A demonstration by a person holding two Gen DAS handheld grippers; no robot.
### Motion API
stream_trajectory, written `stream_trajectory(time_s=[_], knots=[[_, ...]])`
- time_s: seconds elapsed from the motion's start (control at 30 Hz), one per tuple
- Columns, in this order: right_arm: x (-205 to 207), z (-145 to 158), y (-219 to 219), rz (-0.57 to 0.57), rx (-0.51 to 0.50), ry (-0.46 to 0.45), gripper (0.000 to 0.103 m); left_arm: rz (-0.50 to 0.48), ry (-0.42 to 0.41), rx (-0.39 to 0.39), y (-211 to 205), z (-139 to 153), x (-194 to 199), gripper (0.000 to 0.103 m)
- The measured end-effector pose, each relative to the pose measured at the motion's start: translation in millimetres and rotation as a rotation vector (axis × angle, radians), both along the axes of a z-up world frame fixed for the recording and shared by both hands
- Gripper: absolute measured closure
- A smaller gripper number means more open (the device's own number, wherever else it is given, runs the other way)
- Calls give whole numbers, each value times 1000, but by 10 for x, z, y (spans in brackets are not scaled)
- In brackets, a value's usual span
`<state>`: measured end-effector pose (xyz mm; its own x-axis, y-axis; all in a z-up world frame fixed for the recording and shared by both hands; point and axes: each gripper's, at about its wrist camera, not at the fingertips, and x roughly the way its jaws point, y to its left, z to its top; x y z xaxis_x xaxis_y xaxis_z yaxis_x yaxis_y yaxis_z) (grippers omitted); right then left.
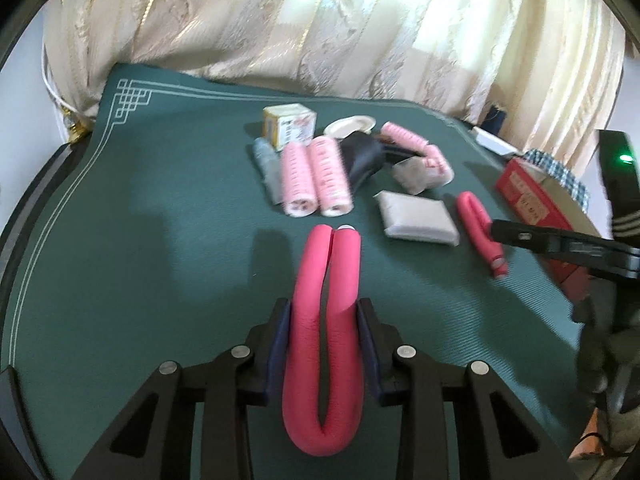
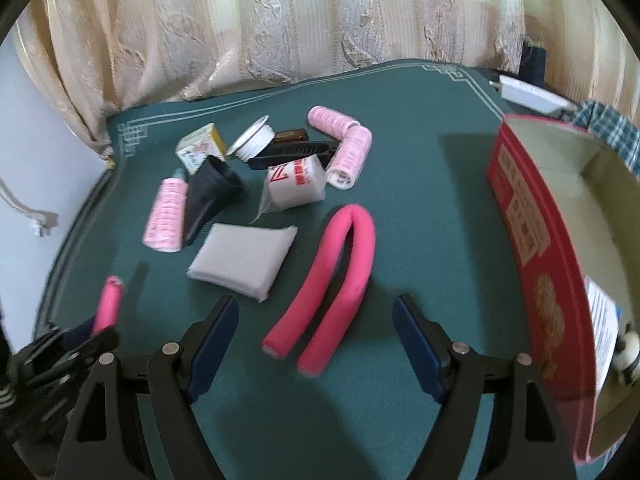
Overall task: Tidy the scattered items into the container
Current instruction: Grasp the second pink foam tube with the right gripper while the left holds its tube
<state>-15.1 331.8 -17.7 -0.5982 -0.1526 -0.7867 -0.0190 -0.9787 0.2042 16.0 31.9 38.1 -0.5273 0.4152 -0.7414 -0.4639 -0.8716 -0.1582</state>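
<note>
A hot-pink foam curler (image 1: pixel 326 320), folded into a U, is squeezed between the pads of my left gripper (image 1: pixel 324 308), its two ends pointing away from me over the green mat (image 1: pixel 140 240). The same gripper (image 2: pixel 80 332) and curler (image 2: pixel 109 304) show blurred at the lower left of the right wrist view. A second folded pink curler (image 2: pixel 340 276) lies flat on the mat. My right gripper (image 2: pixel 316 308) stands open around that curler's free ends, with the pads clear of it. The red cardboard box (image 2: pixel 532 240) stands open at the right.
Scattered mid-mat: pale pink hair rollers (image 2: pixel 166 216), a grey pad (image 2: pixel 244 258), a white packet (image 2: pixel 296 186), a yellow-and-white carton (image 2: pixel 200 148), a white lid (image 2: pixel 254 138), a black cone-shaped piece (image 2: pixel 212 196) and a black clip (image 2: pixel 292 150). Curtains hang behind; checked cloth (image 2: pixel 616 136) lies past the box.
</note>
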Motion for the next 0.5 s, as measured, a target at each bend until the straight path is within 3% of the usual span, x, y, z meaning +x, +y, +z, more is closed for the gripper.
stream_trajectory(time_s=[0.4, 0.43, 0.5], knots=[[-307, -259, -114, -6, 193, -49, 23, -27, -17, 33, 119, -33, 2, 69], [-300, -257, -115, -5, 196, -45, 25, -25, -17, 36, 119, -30, 0, 69], [-278, -245, -96, -8, 200, -32, 40, -21, -17, 42, 118, -22, -1, 69]])
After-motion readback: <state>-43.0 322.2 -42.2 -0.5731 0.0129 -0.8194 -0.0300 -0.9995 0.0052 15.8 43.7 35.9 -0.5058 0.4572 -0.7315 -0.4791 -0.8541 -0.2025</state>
